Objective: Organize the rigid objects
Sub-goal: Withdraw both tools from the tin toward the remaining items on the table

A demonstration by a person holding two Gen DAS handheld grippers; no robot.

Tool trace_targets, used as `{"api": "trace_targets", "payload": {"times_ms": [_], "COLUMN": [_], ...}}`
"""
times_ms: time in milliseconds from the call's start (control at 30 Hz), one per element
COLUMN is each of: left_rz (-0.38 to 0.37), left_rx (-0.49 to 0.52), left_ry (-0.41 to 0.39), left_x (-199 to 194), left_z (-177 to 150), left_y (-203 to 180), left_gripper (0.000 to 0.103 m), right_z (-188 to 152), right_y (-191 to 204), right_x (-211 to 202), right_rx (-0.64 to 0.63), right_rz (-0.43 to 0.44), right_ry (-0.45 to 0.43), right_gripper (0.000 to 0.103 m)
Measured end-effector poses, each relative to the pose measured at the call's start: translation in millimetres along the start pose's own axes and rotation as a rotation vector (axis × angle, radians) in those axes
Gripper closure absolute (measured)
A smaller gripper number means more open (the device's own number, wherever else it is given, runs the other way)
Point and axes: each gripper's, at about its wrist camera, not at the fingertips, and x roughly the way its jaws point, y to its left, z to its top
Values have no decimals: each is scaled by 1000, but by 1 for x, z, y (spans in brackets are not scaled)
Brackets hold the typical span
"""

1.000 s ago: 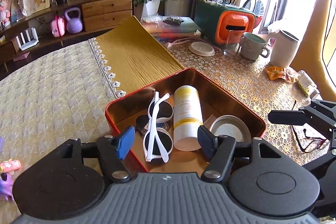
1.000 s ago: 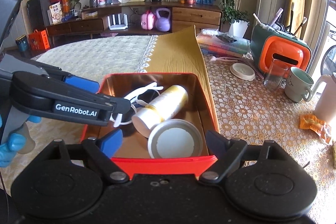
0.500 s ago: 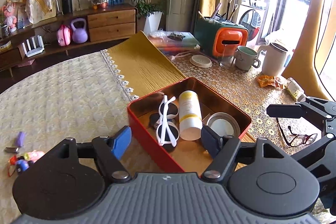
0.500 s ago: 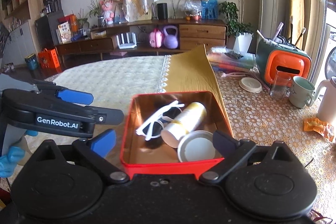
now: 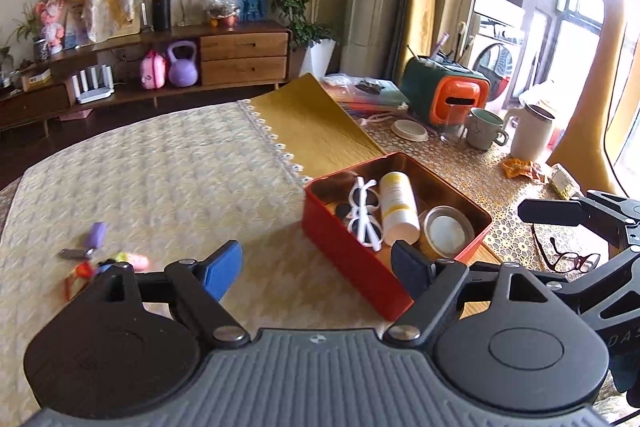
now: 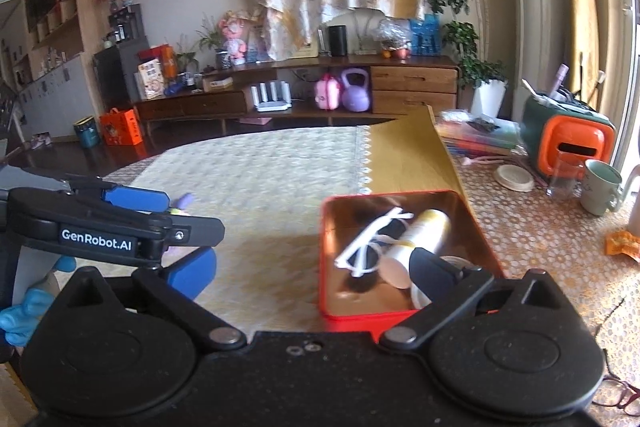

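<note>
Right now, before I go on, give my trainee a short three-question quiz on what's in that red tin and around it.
1. True or false: the white sunglasses lie inside the red tin.
2. Which item lies in the tin between the sunglasses and the round lid? A) a mug B) a white and yellow bottle C) a kettlebell
3. Fill in: the dark-framed glasses lie ____ the tin, on the lace-patterned cloth.

Key:
1. True.
2. B, the white and yellow bottle, lying on its side.
3. Outside.
</note>
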Motion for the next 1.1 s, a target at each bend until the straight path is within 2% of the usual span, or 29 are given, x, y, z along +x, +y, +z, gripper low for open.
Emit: {"api": "trace_targets", "payload": {"times_ms": [333,633,867,1100], "left_rz": [81,146,179,222], "left_rx": [-63,-72,-99,-127], "left_ry": [-30,-38,-29,-16], "left_x": [-39,-66,-72,-61], "left_z": [-18,-35,-47,-59], "left_y": [54,109,152,190], "left_gripper": [20,20,20,20], "right_z": [4,3,3,5], "right_y": [48,84,113,138], "right_x": [4,18,38,62], "right_rx": [-22,-54,-93,-139], "right_rz": [72,119,156,181], "right_ry": [1,25,50,71], "right_gripper": [0,0,0,0]}}
